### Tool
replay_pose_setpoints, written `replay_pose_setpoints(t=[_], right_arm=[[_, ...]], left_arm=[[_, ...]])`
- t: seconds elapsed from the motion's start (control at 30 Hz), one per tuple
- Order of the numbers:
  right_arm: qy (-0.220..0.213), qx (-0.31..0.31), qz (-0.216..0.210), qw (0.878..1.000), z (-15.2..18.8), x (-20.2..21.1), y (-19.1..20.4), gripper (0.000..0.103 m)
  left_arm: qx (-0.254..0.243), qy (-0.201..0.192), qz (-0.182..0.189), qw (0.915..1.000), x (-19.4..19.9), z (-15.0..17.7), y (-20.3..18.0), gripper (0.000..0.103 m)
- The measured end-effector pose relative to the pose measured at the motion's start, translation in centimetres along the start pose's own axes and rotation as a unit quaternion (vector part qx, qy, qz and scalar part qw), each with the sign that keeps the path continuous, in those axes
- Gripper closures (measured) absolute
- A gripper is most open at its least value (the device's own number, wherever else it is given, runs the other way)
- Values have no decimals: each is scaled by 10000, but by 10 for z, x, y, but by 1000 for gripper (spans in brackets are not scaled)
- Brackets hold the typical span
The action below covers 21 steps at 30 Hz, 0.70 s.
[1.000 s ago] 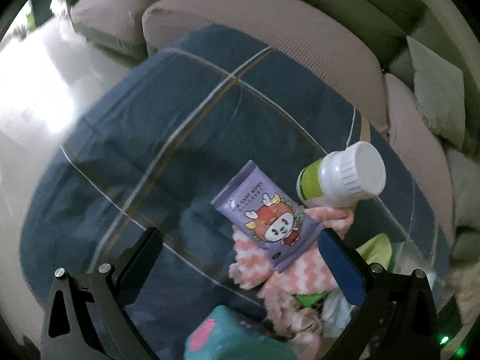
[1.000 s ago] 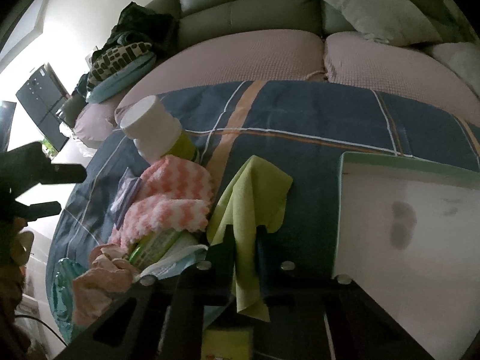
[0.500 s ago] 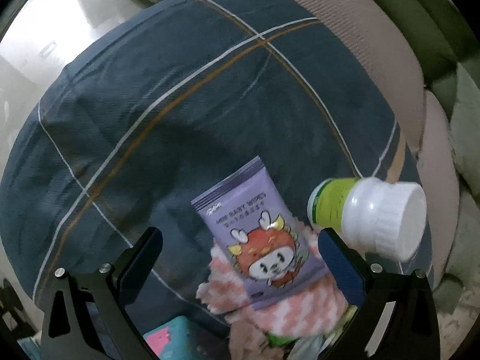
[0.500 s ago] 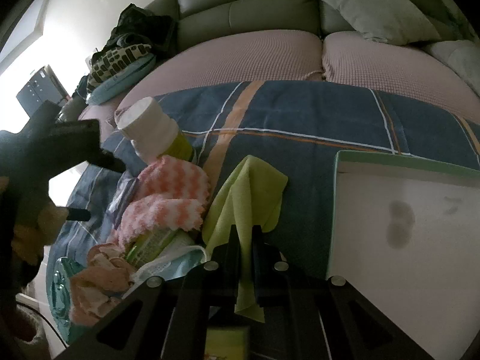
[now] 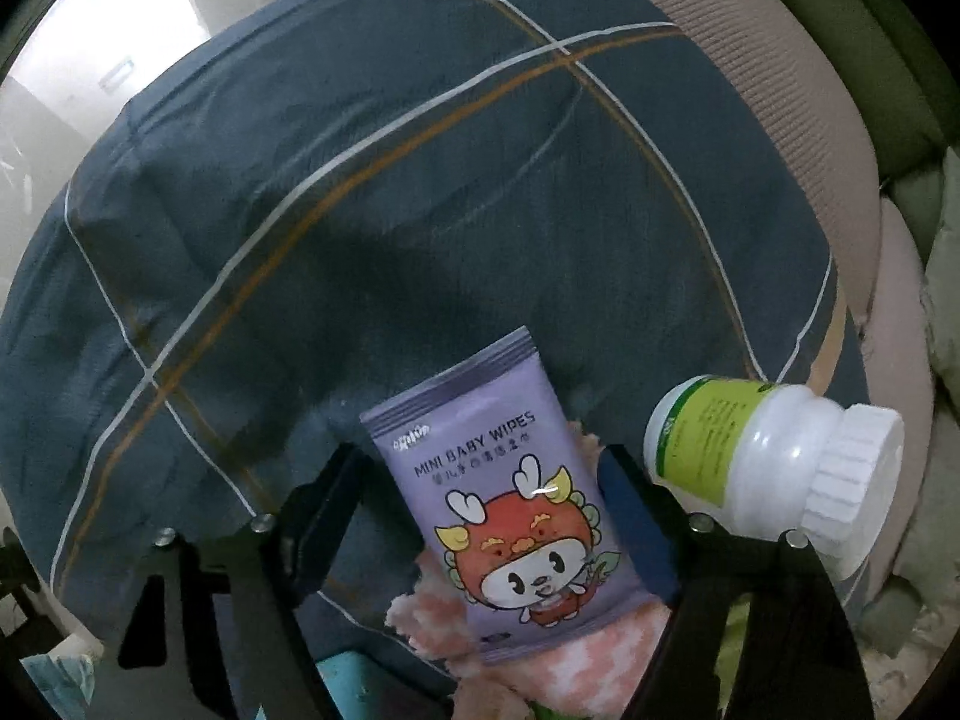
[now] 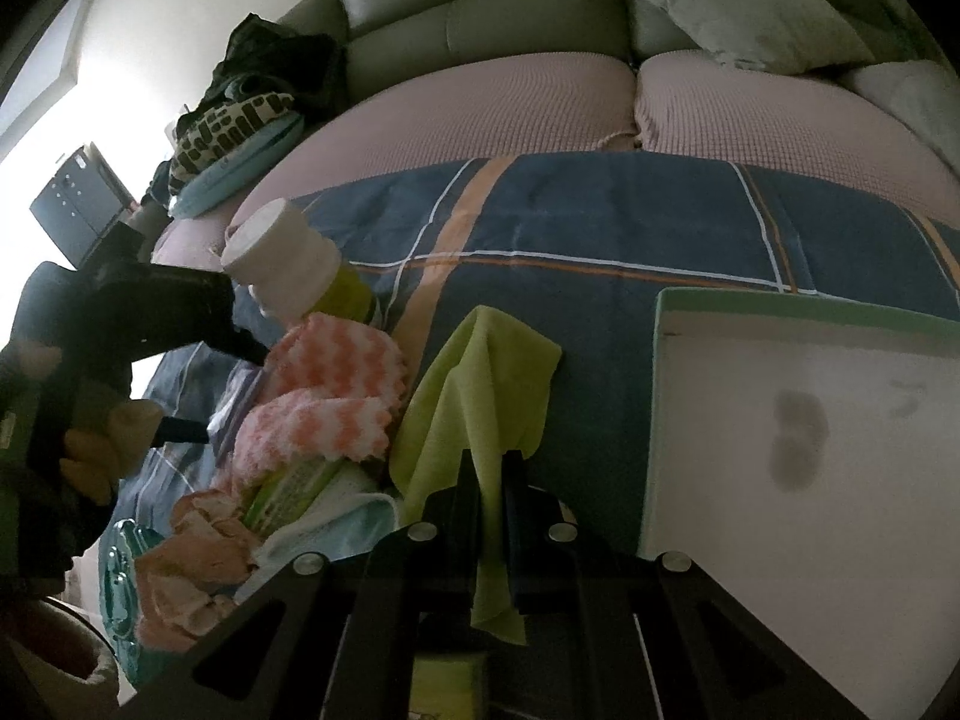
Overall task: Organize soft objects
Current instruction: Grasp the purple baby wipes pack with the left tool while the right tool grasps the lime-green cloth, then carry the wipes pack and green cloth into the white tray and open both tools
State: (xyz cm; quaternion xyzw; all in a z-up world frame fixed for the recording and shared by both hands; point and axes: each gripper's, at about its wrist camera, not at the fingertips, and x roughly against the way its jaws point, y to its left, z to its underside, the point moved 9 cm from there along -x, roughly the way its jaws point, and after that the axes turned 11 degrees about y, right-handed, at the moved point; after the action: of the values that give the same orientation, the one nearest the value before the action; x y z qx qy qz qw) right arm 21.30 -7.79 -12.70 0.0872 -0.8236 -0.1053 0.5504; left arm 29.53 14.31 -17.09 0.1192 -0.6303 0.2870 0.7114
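Note:
A purple pack of baby wipes (image 5: 510, 498) lies on a pink-and-white fluffy cloth (image 5: 540, 660) on the blue plaid blanket (image 5: 420, 180). My left gripper (image 5: 480, 480) is open, its fingers on either side of the pack, close to it. A white bottle with a green label (image 5: 774, 468) lies just right of it. My right gripper (image 6: 492, 480) is shut on a lime-green cloth (image 6: 480, 384) that drapes on the blanket. The pink cloth (image 6: 336, 396) and the bottle (image 6: 288, 264) lie left of it, next to the left gripper (image 6: 198, 384).
A white tray with a green rim (image 6: 810, 420) sits on the blanket at the right. More cloths and a green packet (image 6: 282, 486) are piled front left beside a teal object (image 6: 120, 588). Pink sofa cushions (image 6: 480, 114) and pillows (image 6: 738, 0) lie behind.
My left gripper has moved down and forward over the wipes pack, and its fingers have narrowed around it. My right gripper stays shut on the green cloth, barely moved.

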Motion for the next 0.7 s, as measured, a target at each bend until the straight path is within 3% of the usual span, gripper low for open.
replay_pose_setpoints(t=[0.3,0.5,0.7], right_arm=[[-8,-3,-3,10000,1,0,0,96],[-58,-46,-83,9999,1,4,-1,98],[-152,-133,-267,9994,0,11,-2,99]], left_arm=[[-42,-181,157,9997,8,-1,-1,45],[-120,-683,419,9967,29,12,-3,46],[-242,-1241,882,9880,43,43,1,46]])
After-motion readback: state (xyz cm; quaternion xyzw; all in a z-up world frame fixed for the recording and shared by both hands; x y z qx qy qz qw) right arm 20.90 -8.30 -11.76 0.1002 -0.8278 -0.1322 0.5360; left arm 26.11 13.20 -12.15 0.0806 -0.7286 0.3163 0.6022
